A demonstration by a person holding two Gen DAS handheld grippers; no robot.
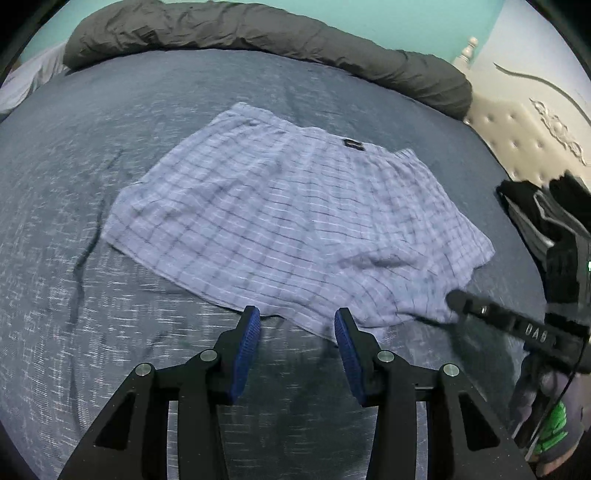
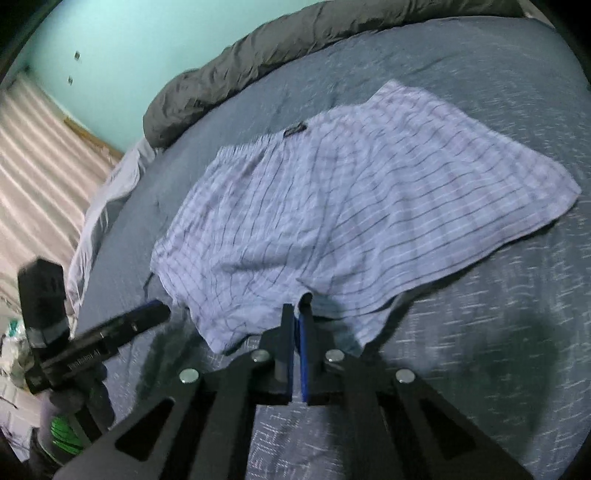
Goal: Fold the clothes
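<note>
It was a bedroom in a home. A big bed (image 1: 92, 155) with a blue sheet filled the room. A dark rolled blanket (image 1: 258, 33) lay along its far side. A padded headboard (image 1: 517, 136) stood by a light green wall (image 2: 110, 44).

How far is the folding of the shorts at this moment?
Done: the checked shorts lie spread flat on the bed. In hand: the right gripper is shut on their near hem; the left gripper is open beside the hem. Left: no fold is made yet.
</note>
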